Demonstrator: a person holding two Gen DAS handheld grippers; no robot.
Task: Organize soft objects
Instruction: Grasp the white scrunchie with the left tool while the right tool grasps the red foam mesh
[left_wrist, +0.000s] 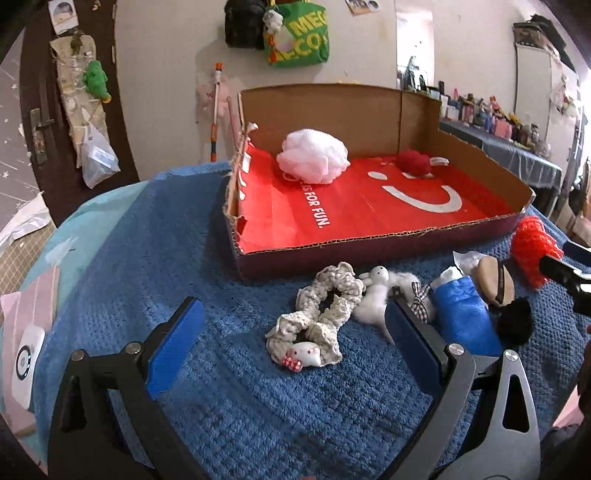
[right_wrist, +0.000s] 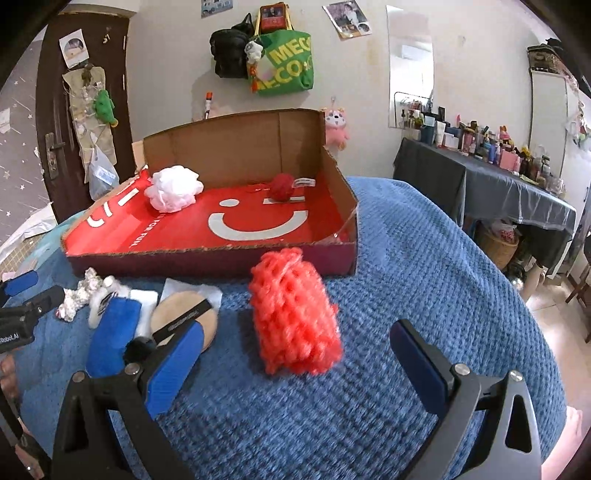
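Observation:
A shallow cardboard box with a red floor holds a white mesh puff and a red yarn ball. On the blue blanket before it lie a cream scrunchie, a white fluffy toy, a blue cloth, a tan round pad, a black pompom and an orange-red foam net. My left gripper is open just short of the scrunchie. My right gripper is open, its fingers either side of the foam net.
The blue blanket covers a rounded surface that drops away at the right. A white device lies at the left edge. Bags hang on the wall behind the box. A dark cluttered table stands at the right.

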